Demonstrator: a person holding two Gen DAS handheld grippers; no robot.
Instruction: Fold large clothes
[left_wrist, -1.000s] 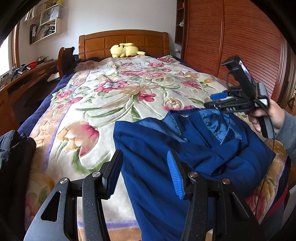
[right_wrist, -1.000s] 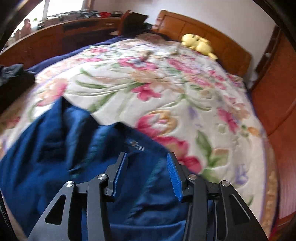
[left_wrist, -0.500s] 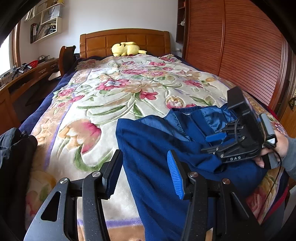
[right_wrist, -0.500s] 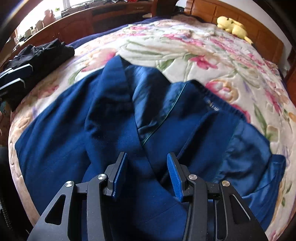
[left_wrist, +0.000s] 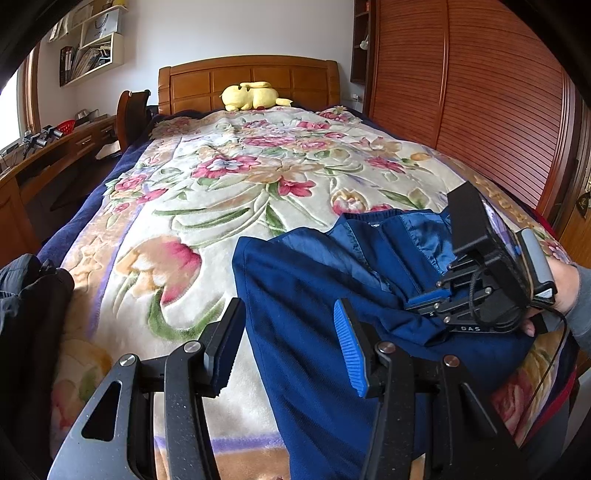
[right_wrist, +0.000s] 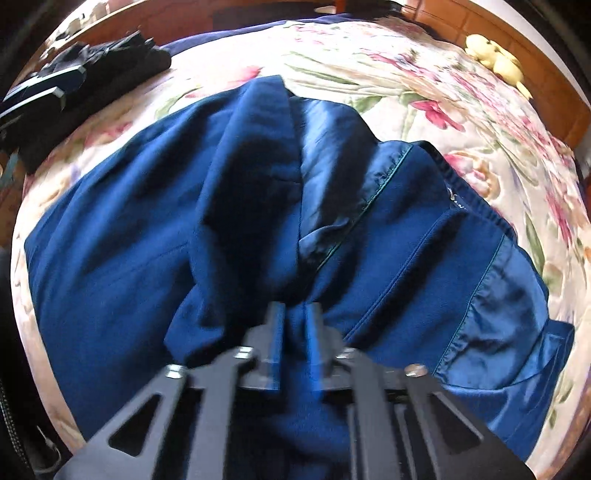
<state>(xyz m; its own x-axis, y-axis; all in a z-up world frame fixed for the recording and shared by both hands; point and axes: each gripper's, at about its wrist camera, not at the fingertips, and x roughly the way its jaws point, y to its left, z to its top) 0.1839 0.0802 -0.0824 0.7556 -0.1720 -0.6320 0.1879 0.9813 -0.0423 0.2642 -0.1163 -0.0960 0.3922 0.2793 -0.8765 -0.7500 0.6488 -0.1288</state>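
Right wrist view: the right gripper (right_wrist: 295, 332), tipped steeply downward, has just closed its jaws and now pinches a bunched fold of the blue garment (right_wrist: 229, 206), the cloth gathered between the two pads. That garment lies rumpled across the near end of the bed, its shinier lining (right_wrist: 509, 295) turned out along one side. Seen from the left wrist view, the left gripper (left_wrist: 286, 343) hovers above the garment's near edge with its jaws spread and nothing between them; one pad hangs over the floral blanket (left_wrist: 221, 206), the other over blue cloth. Off to the side, a person's hand (left_wrist: 561, 291) grips the right tool's handle low against the fabric. Folded dark clothes (right_wrist: 74, 85) sit at the blanket's edge, well apart from the garment. Farther back, a yellow plush toy (left_wrist: 251, 96) rests against the wooden headboard (left_wrist: 247, 74).
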